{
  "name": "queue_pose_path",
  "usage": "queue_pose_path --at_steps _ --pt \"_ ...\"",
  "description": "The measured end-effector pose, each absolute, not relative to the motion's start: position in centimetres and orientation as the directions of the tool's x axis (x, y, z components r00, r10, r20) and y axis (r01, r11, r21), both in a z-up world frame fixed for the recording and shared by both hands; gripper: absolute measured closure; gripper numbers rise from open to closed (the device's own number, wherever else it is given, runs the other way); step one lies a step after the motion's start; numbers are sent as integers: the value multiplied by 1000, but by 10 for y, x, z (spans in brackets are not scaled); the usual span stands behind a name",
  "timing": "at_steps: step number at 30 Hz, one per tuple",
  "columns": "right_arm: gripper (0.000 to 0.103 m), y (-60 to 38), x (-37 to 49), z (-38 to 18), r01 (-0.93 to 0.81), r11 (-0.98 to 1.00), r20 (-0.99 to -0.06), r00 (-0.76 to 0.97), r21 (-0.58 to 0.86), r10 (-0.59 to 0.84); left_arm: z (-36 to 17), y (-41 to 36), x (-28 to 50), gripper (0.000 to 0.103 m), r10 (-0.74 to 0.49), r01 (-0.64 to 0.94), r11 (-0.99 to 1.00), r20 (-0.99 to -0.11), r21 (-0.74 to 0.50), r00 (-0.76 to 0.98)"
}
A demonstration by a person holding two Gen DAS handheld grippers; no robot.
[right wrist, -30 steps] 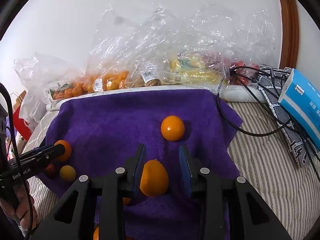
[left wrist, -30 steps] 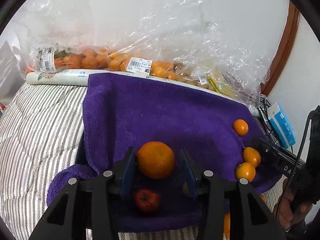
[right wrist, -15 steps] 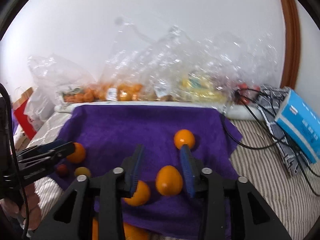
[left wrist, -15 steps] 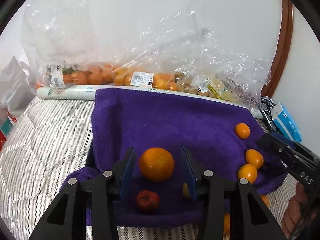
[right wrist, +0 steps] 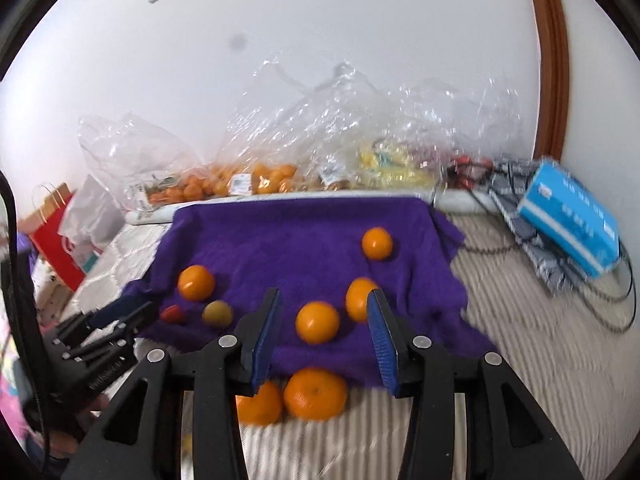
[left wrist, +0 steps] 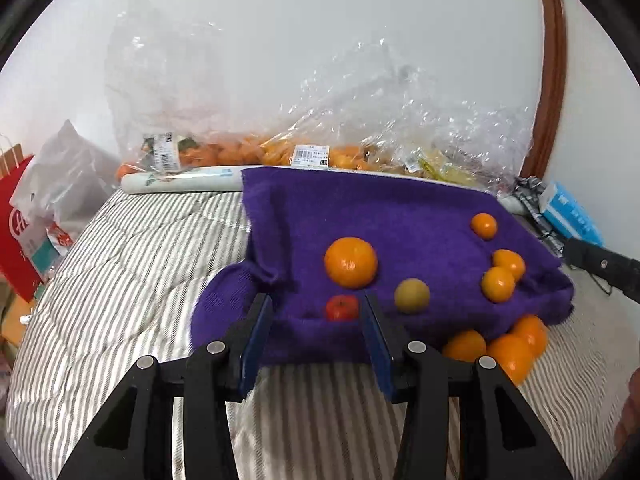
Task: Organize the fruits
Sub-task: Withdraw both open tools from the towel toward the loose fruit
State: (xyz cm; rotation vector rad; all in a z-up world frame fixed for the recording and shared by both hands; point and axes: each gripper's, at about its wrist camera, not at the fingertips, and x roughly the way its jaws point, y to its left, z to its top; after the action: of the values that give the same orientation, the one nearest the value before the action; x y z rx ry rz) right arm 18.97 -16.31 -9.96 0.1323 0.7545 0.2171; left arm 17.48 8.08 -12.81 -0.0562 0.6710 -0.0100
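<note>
A purple towel (left wrist: 380, 216) (right wrist: 288, 240) lies on the striped bed. On it sit a big orange (left wrist: 351, 263) (right wrist: 196, 282), a small red fruit (left wrist: 341, 307) (right wrist: 173, 313), a yellow-green fruit (left wrist: 412, 295) (right wrist: 217, 313) and three smaller oranges (left wrist: 497, 284) (right wrist: 318, 322). More oranges (left wrist: 508, 350) (right wrist: 316, 394) lie off the towel's near edge. My left gripper (left wrist: 316, 316) is open and empty, near the red fruit. My right gripper (right wrist: 324, 316) is open and empty, above the near oranges.
Clear plastic bags of oranges and other fruit (left wrist: 280, 152) (right wrist: 260, 176) line the wall. A blue box (right wrist: 568, 208) (left wrist: 568, 216) and black cables (right wrist: 600, 280) lie right. A red paper bag (left wrist: 20, 216) (right wrist: 52, 236) stands left.
Both grippers pulled back and up from the towel. The left left the big orange on the towel; the right left its orange on the towel. Both jaws are wider.
</note>
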Motion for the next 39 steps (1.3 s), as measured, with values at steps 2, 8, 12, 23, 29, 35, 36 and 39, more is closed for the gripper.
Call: queue_pose_path --at_steps 2,8,12,23,29,35,36,39 --pt "59 -163 181 -100 -142 965 -673 695 219 255 -129 89 166 60 -32 -20 997 -633 -75 774" --pt "59 -142 153 -121 -178 961 -733 621 214 278 -135 112 152 60 -85 -39 985 -665 -168 742" --pt "64 -128 139 -134 -208 948 -750 580 242 318 -141 122 150 60 -124 -50 973 -691 -226 712" --pt "64 -134 143 -144 -155 984 -744 647 84 166 -145 128 148 60 -122 -79 965 -696 -249 708" --pt "64 -143 164 -157 -167 980 -764 616 110 191 -148 124 152 58 -127 -72 968 -712 -241 690" --pt "61 -137 173 -161 -199 977 -764 617 79 188 -149 118 154 57 -140 -46 971 -714 -234 686" --pt "60 -137 175 -163 -207 976 -769 612 72 187 -149 117 155 57 -142 -41 972 -716 -232 684" --pt "60 -139 181 -169 -214 974 -778 598 78 194 -150 115 156 57 -151 -30 972 -720 -232 678"
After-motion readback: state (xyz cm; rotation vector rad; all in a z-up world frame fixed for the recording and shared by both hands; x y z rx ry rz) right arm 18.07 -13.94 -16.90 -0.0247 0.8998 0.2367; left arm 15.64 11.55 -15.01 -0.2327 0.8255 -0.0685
